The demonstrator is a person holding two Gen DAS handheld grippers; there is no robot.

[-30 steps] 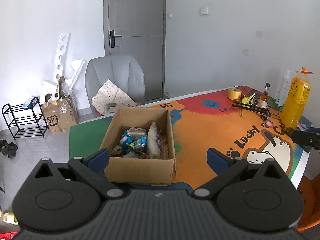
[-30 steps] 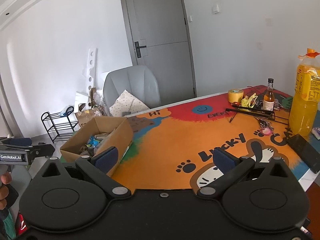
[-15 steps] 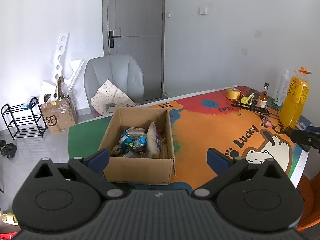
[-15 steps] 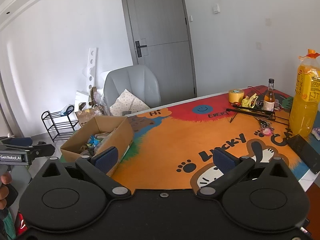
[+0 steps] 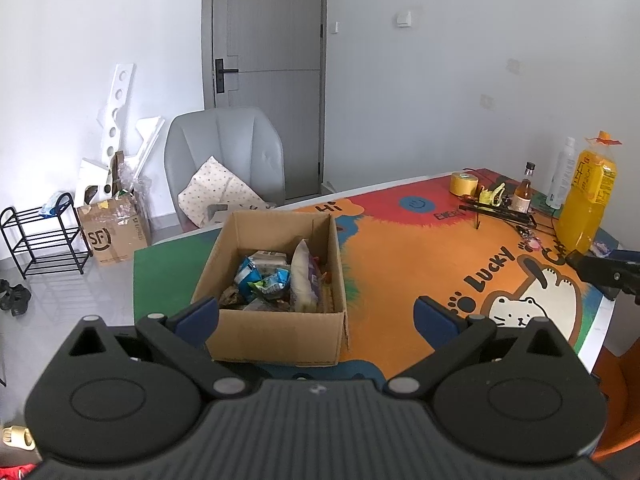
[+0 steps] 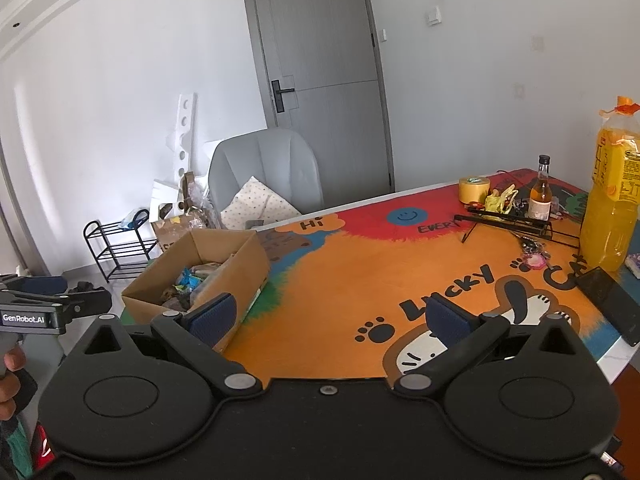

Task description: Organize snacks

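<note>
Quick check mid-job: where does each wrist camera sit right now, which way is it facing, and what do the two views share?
Left wrist: on the left gripper, jaws open, facing the snack box from its near side; the right gripper's tip shows at the right edge.
Right wrist: on the right gripper, jaws open, further right, facing across the mat; the left gripper and a hand show at the left edge.
Shared: box, mat, chair, door, tape roll, orange bottle.
</note>
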